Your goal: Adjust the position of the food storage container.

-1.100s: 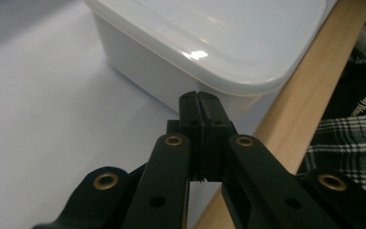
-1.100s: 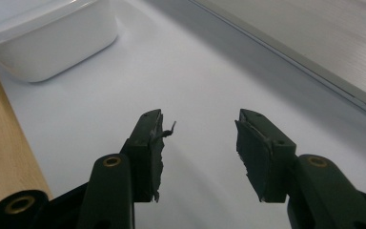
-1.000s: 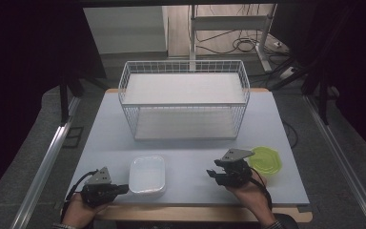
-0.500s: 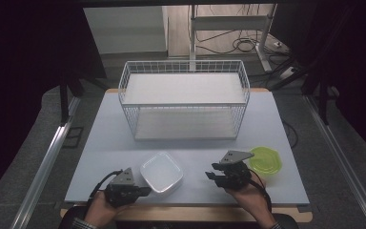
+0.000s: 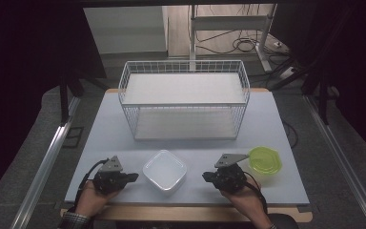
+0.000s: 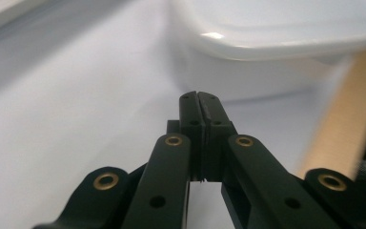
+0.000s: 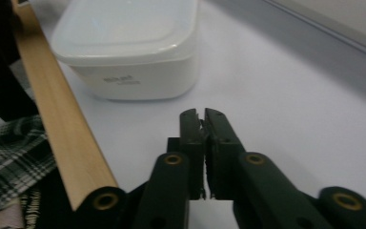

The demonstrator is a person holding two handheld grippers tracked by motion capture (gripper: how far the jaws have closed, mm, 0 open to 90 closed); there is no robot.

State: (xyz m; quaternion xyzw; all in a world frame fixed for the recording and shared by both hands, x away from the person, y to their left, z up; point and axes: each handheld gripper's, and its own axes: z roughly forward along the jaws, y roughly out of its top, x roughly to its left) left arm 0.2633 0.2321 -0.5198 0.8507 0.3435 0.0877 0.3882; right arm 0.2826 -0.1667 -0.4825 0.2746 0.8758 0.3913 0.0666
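A white lidded container sits near the table's front edge, between both grippers. The left gripper and right gripper point at it, jaws together, empty, the right's having just closed, seemingly ready to nudge it.

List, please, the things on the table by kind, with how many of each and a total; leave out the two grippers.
White square container: 1
Yellow-green lid: 1
White wire basket: 1
Total: 3
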